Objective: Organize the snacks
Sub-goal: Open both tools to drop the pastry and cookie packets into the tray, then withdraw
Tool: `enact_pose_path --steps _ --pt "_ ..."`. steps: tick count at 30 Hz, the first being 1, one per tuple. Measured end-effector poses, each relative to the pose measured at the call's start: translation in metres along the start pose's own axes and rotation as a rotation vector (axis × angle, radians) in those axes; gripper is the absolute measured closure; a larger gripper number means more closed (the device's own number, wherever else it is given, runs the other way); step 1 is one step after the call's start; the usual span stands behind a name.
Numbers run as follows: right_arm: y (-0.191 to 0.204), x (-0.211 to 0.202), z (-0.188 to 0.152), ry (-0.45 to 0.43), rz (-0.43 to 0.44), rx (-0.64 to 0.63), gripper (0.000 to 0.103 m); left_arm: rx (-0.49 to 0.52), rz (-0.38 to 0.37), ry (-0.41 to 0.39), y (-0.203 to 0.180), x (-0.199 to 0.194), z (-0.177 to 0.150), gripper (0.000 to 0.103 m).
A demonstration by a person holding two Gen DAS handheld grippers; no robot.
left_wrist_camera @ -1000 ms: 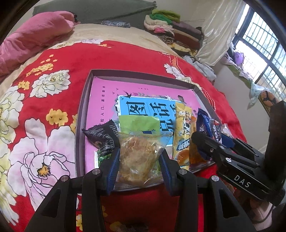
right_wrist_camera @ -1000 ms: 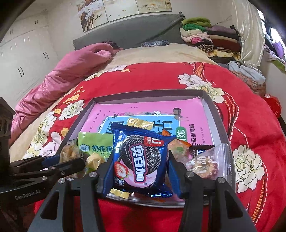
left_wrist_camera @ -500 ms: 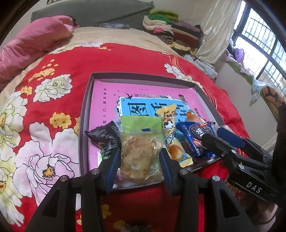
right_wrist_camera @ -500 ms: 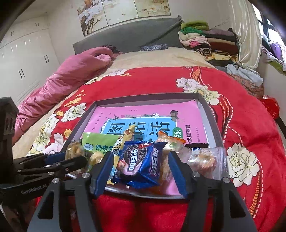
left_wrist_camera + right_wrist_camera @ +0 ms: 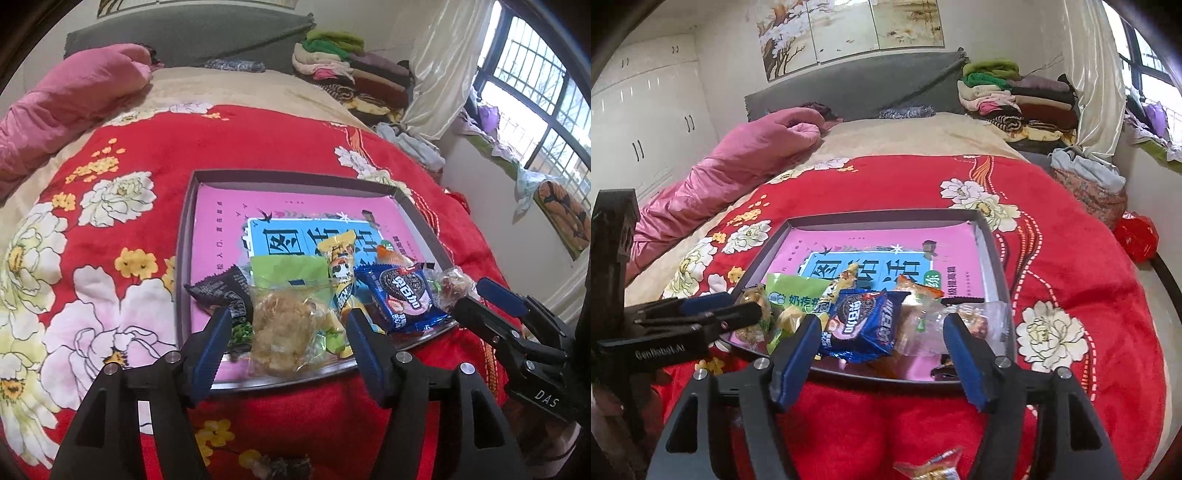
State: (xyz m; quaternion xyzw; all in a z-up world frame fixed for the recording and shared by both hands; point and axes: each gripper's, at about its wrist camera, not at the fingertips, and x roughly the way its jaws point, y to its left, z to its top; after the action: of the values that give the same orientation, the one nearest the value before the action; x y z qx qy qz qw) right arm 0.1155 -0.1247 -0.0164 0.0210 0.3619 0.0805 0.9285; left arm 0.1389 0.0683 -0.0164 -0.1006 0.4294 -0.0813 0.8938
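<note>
A grey tray [image 5: 184,236] lined with a pink and blue sheet lies on the red flowered blanket. My left gripper [image 5: 288,326] has its jaws opening around a clear bag with a brown pastry [image 5: 284,328], which rests at the tray's near edge; the pads stand clear of it. My right gripper [image 5: 882,328] is also opening, with the blue cookie pack [image 5: 864,325] lying in the tray [image 5: 993,258] between its fingers, not pinched. In the left wrist view the cookie pack [image 5: 402,295] sits to the right, beside the right gripper [image 5: 491,306].
More snacks crowd the tray's near end: a green pack [image 5: 288,269], a yellow pack [image 5: 340,258], a black pack [image 5: 221,291], a clear candy bag [image 5: 975,317]. One wrapped snack [image 5: 934,469] lies on the blanket. Pink quilt [image 5: 738,166] far left, folded clothes [image 5: 1015,99] far right.
Both grippers have spread their fingers. The cookie pack dropped from upright in the right gripper to lying in the tray; the pastry bag is freed. The right gripper drew back and up.
</note>
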Motion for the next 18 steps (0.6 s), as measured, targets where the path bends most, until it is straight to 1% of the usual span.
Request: enact_pose_path --steps 3,5,6,10,12,14,18 --pt "-0.004 -0.004 -0.001 -0.003 -0.006 0.001 0.034 0.0 0.005 -0.009 0.001 -0.008 0.001 0.036" --pt "-0.007 -0.007 -0.003 -0.002 -0.014 0.004 0.034 0.008 0.007 -0.016 0.0 -0.014 0.001 0.03" --pt "-0.01 -0.008 -0.004 -0.001 -0.018 0.006 0.034 0.016 0.008 -0.024 0.0 -0.018 0.001 0.029" --pt "-0.017 -0.015 -0.006 0.0 -0.035 0.015 0.034 0.035 0.015 -0.053 0.004 -0.038 -0.001 0.028" --pt "-0.02 -0.021 -0.007 -0.002 -0.046 0.015 0.034 0.03 0.0 -0.067 0.007 -0.05 -0.003 0.028" --pt "-0.024 -0.027 -0.009 -0.006 -0.05 0.017 0.033 0.023 -0.017 -0.068 0.011 -0.057 -0.006 0.027" --pt "-0.03 -0.036 -0.02 0.014 -0.05 0.021 0.031 -0.015 -0.032 -0.041 0.023 -0.064 -0.02 0.027"
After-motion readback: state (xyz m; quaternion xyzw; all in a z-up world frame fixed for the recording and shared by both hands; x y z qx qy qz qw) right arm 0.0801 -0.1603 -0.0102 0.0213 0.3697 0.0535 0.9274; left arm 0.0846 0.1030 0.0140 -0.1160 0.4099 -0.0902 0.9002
